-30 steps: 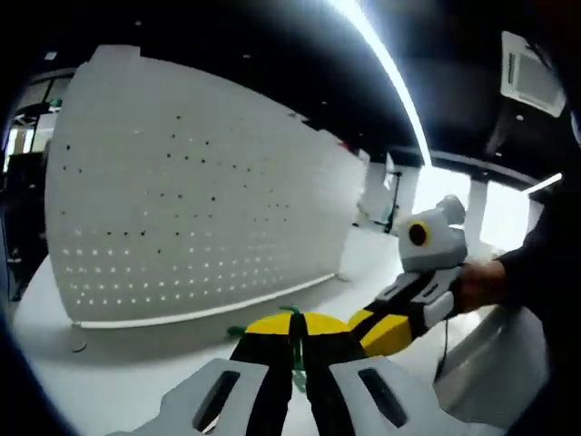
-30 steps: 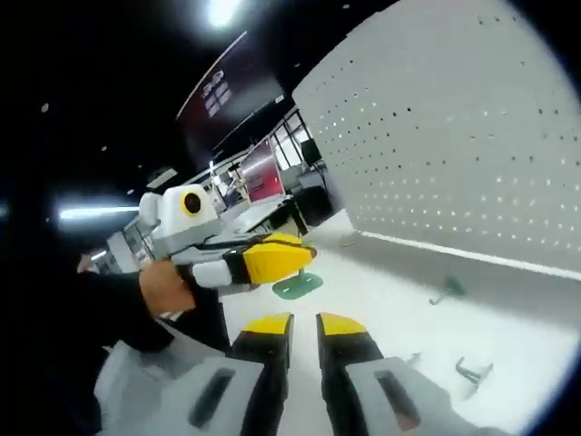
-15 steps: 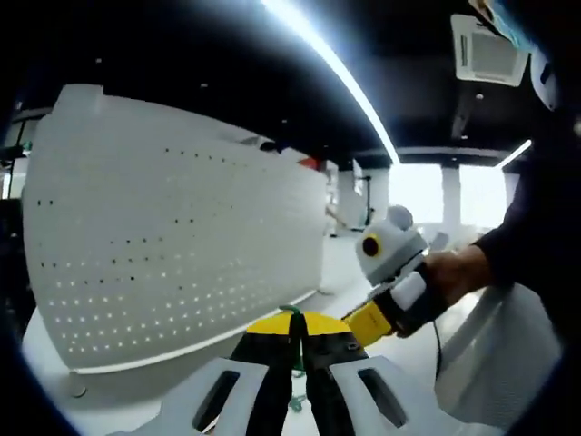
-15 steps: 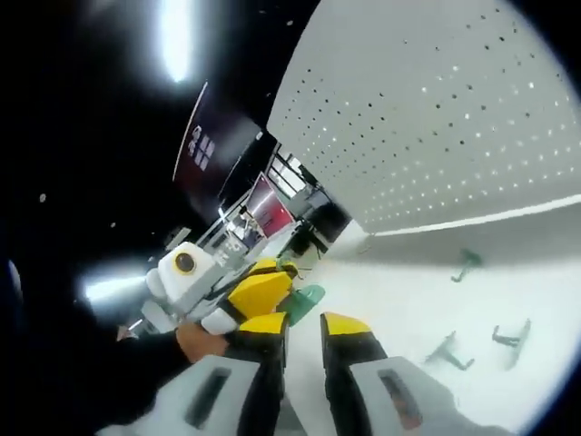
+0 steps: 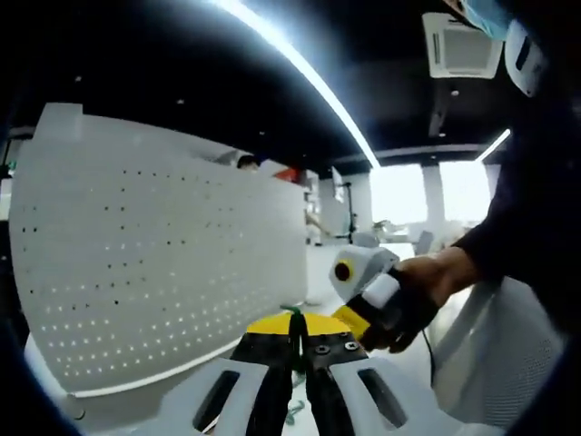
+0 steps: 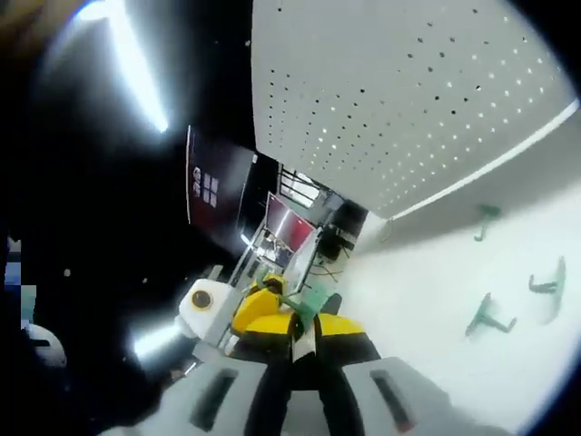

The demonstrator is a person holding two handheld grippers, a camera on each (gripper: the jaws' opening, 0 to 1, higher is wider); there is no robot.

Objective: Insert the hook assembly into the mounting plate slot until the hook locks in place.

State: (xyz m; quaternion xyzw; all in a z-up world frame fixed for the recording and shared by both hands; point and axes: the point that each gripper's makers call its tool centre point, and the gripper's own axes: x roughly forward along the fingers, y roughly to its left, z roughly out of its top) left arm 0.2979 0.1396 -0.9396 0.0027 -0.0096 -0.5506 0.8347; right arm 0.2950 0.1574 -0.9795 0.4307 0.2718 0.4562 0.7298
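The white pegboard mounting plate (image 5: 163,272) stands upright on the left, a short way ahead of my left gripper (image 5: 293,320). That gripper is shut on a thin green hook (image 5: 293,314) that sticks up between its yellow tips. A hand holds my right gripper (image 5: 352,316) right beside those tips. In the right gripper view the pegboard (image 6: 408,91) spans the top. There my right gripper (image 6: 300,325) has its jaws together on the green hook piece (image 6: 313,298), and the left gripper (image 6: 254,307) meets it from the left.
Three loose green hooks (image 6: 490,318) (image 6: 547,283) (image 6: 487,213) lie on the white table (image 6: 427,363) in front of the pegboard's foot. A person's dark sleeve (image 5: 526,209) fills the right side. Behind are ceiling lights and an office room.
My right gripper has gone from open to shut and has come in against the left gripper's tips at the green hook. Both views have tilted; the pegboard and loose hooks stay put.
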